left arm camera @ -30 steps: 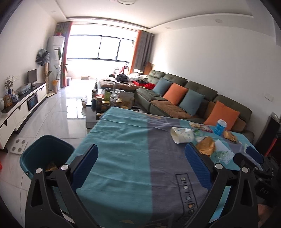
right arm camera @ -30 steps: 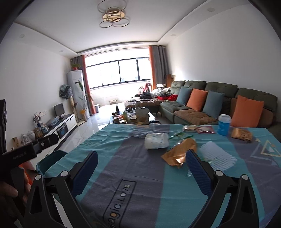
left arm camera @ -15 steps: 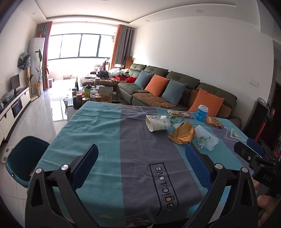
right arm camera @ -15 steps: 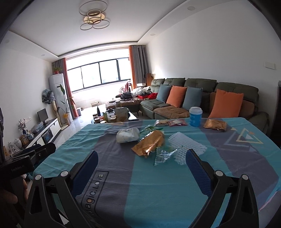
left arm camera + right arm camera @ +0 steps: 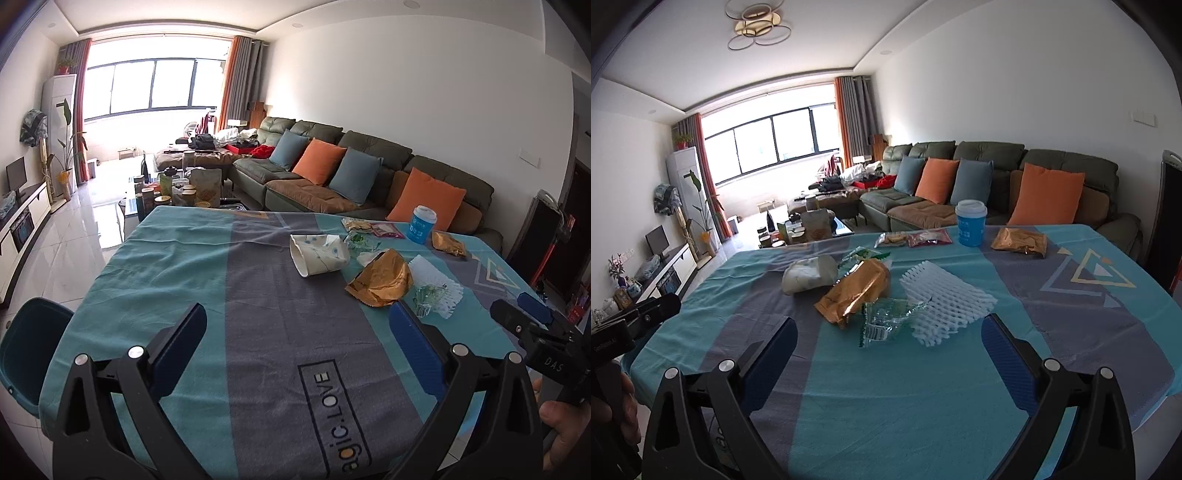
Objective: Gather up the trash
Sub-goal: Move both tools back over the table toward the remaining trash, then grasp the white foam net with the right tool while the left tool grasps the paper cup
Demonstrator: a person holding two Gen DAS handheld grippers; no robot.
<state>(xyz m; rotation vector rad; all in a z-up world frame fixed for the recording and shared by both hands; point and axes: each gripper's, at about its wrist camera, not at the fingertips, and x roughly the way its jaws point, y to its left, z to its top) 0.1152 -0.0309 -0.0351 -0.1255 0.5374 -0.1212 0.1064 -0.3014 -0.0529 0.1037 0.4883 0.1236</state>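
Big table (image 5: 177, 258) under a teal-and-grey cloth, litter heaped toward its far right. Dark bin (image 5: 26, 347) on the floor off the near left corner, well apart from the pile; contents hidden. Nothing lifted yet, by the look of it: nearly all the collecting still ahead. Tipped paper cup (image 5: 319, 254), gold wrapper (image 5: 382, 282) just beside it, white foam net (image 5: 942, 301) touching a clear plastic wrapper (image 5: 886, 321). Further back, blue cup (image 5: 970, 227) upright, another gold packet (image 5: 1019, 242). Left gripper (image 5: 297, 347) spread wide, empty, above the cloth. Right gripper (image 5: 886, 354) spread too, empty, facing the clear wrapper.
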